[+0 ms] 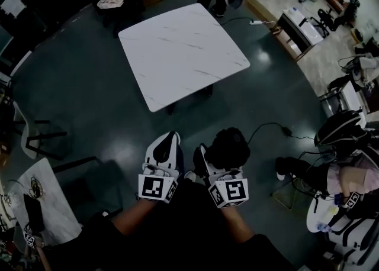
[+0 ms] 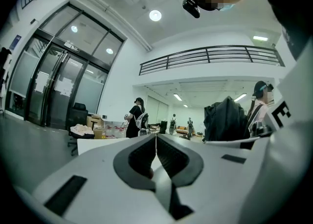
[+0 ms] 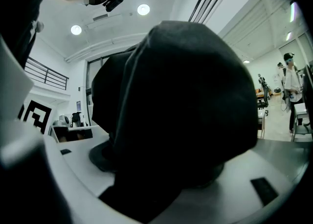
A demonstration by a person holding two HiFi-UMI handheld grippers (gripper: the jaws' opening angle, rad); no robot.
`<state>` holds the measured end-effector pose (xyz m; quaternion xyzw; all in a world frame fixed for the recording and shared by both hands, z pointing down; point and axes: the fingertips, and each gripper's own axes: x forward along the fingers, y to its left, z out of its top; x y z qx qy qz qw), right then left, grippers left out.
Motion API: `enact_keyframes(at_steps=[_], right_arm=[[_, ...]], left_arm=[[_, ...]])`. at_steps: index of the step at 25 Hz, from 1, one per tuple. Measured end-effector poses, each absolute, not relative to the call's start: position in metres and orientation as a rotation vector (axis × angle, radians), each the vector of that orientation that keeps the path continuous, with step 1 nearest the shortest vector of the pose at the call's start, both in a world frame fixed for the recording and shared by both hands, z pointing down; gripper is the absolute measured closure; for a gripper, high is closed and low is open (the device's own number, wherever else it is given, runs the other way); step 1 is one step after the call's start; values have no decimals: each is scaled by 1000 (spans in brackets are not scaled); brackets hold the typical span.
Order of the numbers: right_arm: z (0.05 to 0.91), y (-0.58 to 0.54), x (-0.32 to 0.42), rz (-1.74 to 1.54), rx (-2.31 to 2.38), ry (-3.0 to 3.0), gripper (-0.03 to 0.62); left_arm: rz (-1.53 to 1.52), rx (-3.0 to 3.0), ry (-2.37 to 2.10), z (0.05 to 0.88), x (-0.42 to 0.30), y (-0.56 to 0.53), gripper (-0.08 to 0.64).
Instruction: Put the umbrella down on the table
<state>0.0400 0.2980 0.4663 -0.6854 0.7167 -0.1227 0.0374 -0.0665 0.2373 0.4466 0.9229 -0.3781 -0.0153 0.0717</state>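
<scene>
The folded black umbrella (image 1: pixel 230 145) sits between the jaws of the right gripper (image 1: pixel 220 156), which is clamped on it with its jaws set wide around the bundled fabric. In the right gripper view, the umbrella (image 3: pixel 186 96) fills most of the frame. It rises as a dark, rounded mass from between the white jaws of the right gripper (image 3: pixel 171 169) and hides where they end.

The left gripper (image 1: pixel 167 141) is just beside it, on the person's left. It holds nothing, and in the left gripper view the ribbed pads (image 2: pixel 168 157) of the left gripper (image 2: pixel 156 142) meet along a thin line with nothing between them. The same view shows the umbrella (image 2: pixel 226 118) as a dark bundle off to the right, above the white body of the other gripper.

From the head view, both grippers are low in the frame, close to the person's body and above the dark floor (image 1: pixel 89 86). The white marble-patterned table (image 1: pixel 183 57) stands ahead of them, well apart from the umbrella, and its top is bare. A black cable (image 1: pixel 266 126) trails across the floor to the right of the umbrella.
</scene>
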Motion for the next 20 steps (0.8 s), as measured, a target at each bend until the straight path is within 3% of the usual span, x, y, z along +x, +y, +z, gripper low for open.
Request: enact_keyframes(at_steps=[11, 20], right_arm=[[457, 195, 94, -268, -2303, 2189, 267], [456, 95, 109, -353, -2314, 2185, 267]], left_arm=[[-80, 2769, -914, 443, 15, 137, 541], [-134, 2758, -939, 436, 13, 35, 541]])
